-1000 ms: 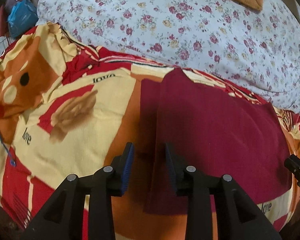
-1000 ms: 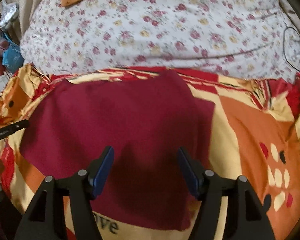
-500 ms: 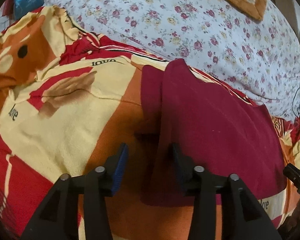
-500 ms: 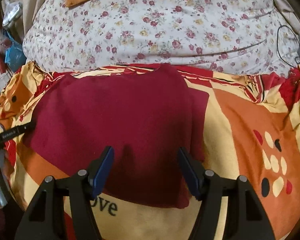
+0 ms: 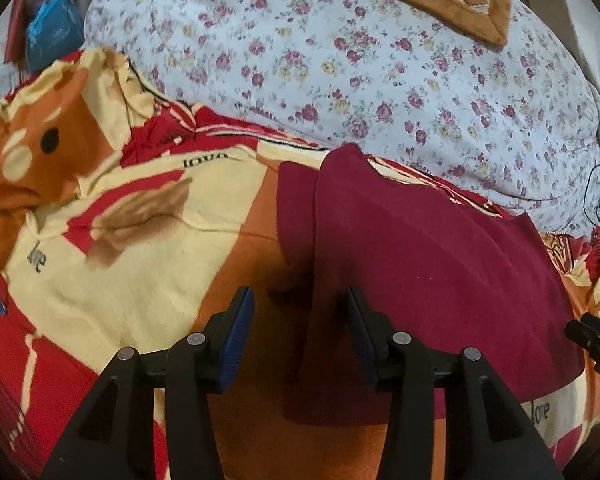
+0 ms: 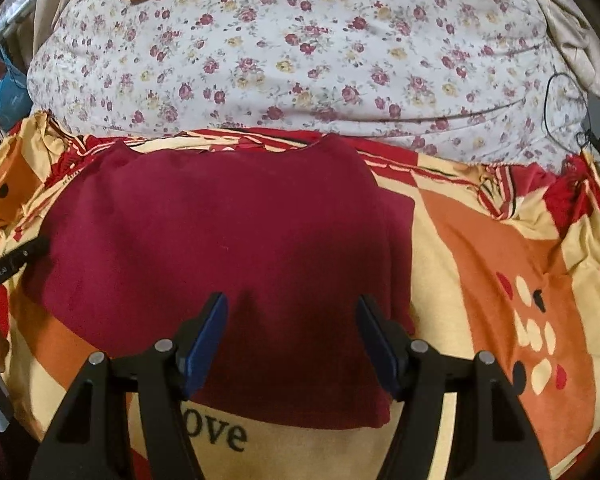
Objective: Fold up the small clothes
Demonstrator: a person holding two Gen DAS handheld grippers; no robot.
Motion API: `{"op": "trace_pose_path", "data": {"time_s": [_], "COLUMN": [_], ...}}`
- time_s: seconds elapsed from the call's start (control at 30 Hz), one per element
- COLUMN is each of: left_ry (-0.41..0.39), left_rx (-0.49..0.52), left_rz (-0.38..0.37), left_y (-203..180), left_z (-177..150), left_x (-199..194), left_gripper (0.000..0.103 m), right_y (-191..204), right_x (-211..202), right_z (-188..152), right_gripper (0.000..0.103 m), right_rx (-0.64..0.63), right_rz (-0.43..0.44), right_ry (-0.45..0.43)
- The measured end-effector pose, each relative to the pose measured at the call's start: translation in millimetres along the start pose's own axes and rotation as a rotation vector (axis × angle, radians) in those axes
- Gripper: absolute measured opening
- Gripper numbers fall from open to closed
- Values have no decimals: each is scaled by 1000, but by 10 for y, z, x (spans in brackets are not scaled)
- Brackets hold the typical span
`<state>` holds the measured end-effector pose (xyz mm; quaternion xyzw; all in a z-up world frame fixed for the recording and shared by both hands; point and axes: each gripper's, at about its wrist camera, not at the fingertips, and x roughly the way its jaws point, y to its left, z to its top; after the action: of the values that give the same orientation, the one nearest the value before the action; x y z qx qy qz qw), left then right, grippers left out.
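A dark red garment (image 5: 420, 260) (image 6: 220, 232) lies folded and flat on a red, orange and cream blanket (image 5: 140, 280) (image 6: 480, 260). My left gripper (image 5: 300, 296) hovers open over the garment's left edge; the edge runs under the gap and neither pad presses on it. A narrow strip of the lower layer sticks out left of the top fold. Over the garment's near right part my right gripper (image 6: 291, 300) stands open, with nothing between its fingers. Each gripper's tip shows at the edge of the other's view.
A bulky floral quilt (image 5: 340, 60) (image 6: 300, 60) rises just behind the garment, with an orange-bordered cushion on top. A blue bag (image 5: 48, 36) sits at the far left. A black cable (image 6: 556, 100) lies at the right. Bare blanket spreads left and right of the garment.
The left gripper's jaws have spread wider over the garment's left edge and its view has shifted a little. The right gripper has drifted slightly. The garment lies as before.
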<state>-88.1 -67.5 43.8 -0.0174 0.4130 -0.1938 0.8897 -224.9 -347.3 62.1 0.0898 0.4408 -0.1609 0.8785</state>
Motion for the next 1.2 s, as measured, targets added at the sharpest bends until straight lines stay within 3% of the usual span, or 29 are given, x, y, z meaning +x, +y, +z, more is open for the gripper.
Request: {"op": "trace_pose_path", "data": {"time_s": [0.17, 0.77, 1.1, 1.2], "left_ry": [11, 44, 56, 58], "left_rx": [4, -65, -75, -75], "left_rz": [-12, -31, -24, -25], "left_y": [-12, 111, 138, 140], "left_z": [14, 45, 47, 47], "left_x": [34, 103, 147, 152], "left_gripper": [38, 40, 44, 44], "right_y": [27, 77, 282, 428], "right_x": [-1, 158, 252, 365], "right_z": [26, 39, 179, 233], "right_gripper": [75, 76, 75, 71], "right_rx": [-6, 8, -40, -72], "right_rz": [-19, 12, 107, 139], "right_ry": [-4, 19, -17, -18]}}
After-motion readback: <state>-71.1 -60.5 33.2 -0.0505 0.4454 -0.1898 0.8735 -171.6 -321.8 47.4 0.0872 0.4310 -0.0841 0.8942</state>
